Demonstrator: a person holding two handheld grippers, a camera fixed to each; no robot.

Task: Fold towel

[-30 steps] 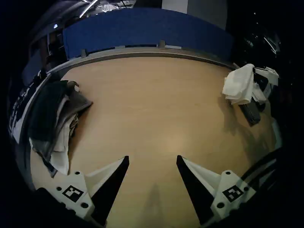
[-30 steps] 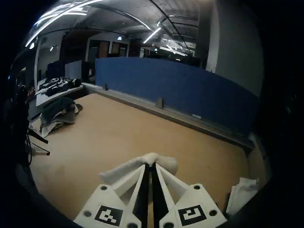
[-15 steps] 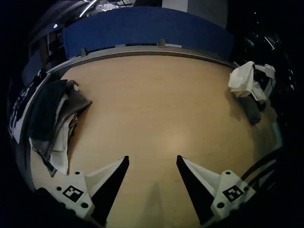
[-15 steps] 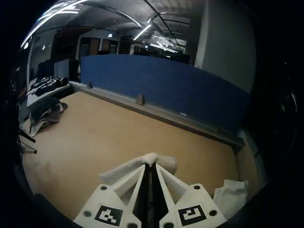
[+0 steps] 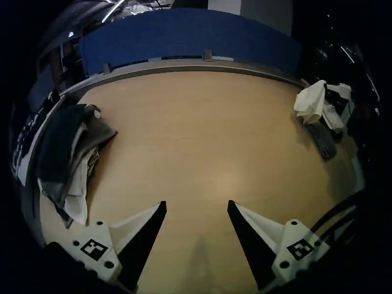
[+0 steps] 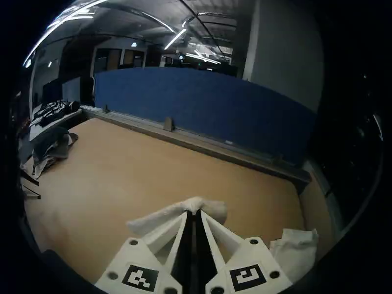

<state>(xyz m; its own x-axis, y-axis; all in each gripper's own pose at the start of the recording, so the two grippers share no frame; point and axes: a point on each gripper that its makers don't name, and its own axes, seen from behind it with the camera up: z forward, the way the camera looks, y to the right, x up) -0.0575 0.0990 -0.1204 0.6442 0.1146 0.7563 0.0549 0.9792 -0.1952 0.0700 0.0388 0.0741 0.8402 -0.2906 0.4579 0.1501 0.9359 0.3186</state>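
Note:
A white towel [image 6: 198, 206] is pinched between the tips of my right gripper [image 6: 194, 215], which is shut on it; cloth bunches over both fingers and more of it hangs at the lower right [image 6: 294, 247]. In the left gripper view that same towel [image 5: 313, 100] hangs above the table's far right side, held by the right gripper [image 5: 338, 105] there. My left gripper [image 5: 196, 210] is open low over the wooden table [image 5: 206, 137] with nothing between its fingers.
A pile of dark grey and white towels [image 5: 68, 157] lies at the table's left edge, seen far left in the right gripper view as the pile [image 6: 49, 147]. A blue partition [image 5: 191, 39] runs along the table's far edge.
The right gripper has turned and lifted slightly with the white towel, so the pile slid left in its view. The left gripper has stayed still and open.

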